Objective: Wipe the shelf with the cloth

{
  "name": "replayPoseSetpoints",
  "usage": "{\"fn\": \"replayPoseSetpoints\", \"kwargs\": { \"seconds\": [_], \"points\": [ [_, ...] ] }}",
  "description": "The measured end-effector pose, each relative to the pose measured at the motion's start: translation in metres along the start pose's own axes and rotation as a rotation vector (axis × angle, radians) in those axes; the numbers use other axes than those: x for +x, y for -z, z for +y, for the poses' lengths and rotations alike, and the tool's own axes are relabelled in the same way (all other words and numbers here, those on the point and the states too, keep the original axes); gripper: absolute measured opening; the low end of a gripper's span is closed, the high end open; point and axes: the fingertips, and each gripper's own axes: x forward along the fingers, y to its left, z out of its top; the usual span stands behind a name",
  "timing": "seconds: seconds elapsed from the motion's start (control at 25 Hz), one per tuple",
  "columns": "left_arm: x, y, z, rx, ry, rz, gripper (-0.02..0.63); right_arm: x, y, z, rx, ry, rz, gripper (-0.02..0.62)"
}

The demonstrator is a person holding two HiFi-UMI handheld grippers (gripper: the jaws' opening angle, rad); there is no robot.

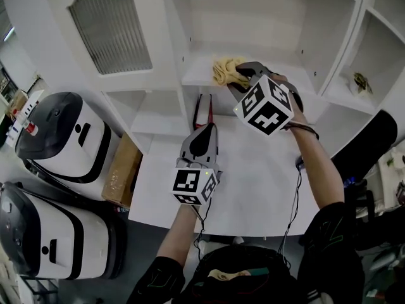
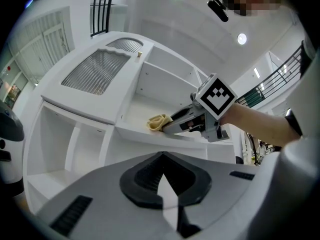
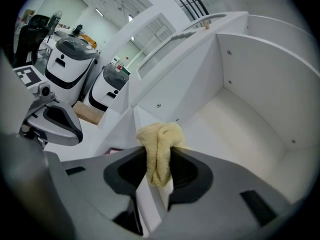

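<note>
1. The right gripper (image 1: 243, 78) is closed on the cloth (image 1: 224, 69). In the right gripper view, the yellow cloth (image 3: 159, 144) is pinched between the two jaws of this gripper (image 3: 159, 169). A folded bunch bulges past the tips and a strip hangs down between the jaws.
2. The cloth rests on the shelf (image 1: 197, 75), close to its near edge and towards the left side of the open middle compartment. The bunched end points to the left wall.
3. From the left gripper view, the same cloth (image 2: 157, 122) sits at the lip of the shelf (image 2: 135, 115) with the right gripper (image 2: 174, 123) just behind it, its marker cube raised.
4. The shelf (image 3: 240, 134) runs bare and white to the back and side walls beyond the cloth.
5. The left gripper (image 1: 205, 135) is closed with nothing between its jaws. In its own view the jaws (image 2: 164, 184) meet at the tips. It hovers over the white tabletop (image 1: 253, 182), nearer than the shelf and well apart from the cloth.
6. A cabinet door with a ribbed panel (image 1: 111, 24) stands to the left of the shelf.
7. On the floor at far left are two white-and-black machines (image 1: 57, 135), with a cardboard box (image 1: 119, 170) between them and the tabletop.
8. A small red-and-white object (image 1: 202, 109) lies under the shelf at the far edge of the tabletop.
</note>
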Motion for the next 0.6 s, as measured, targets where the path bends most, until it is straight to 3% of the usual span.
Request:
{"fn": "replayPoseSetpoints", "kwargs": {
  "seconds": [0.6],
  "points": [
    [0.023, 0.006, -0.048, -0.016, 0.080, 0.009, -0.003, -0.039, 0.062, -0.026, 0.044, 0.052, 0.069, 0.126]
  ]
}}
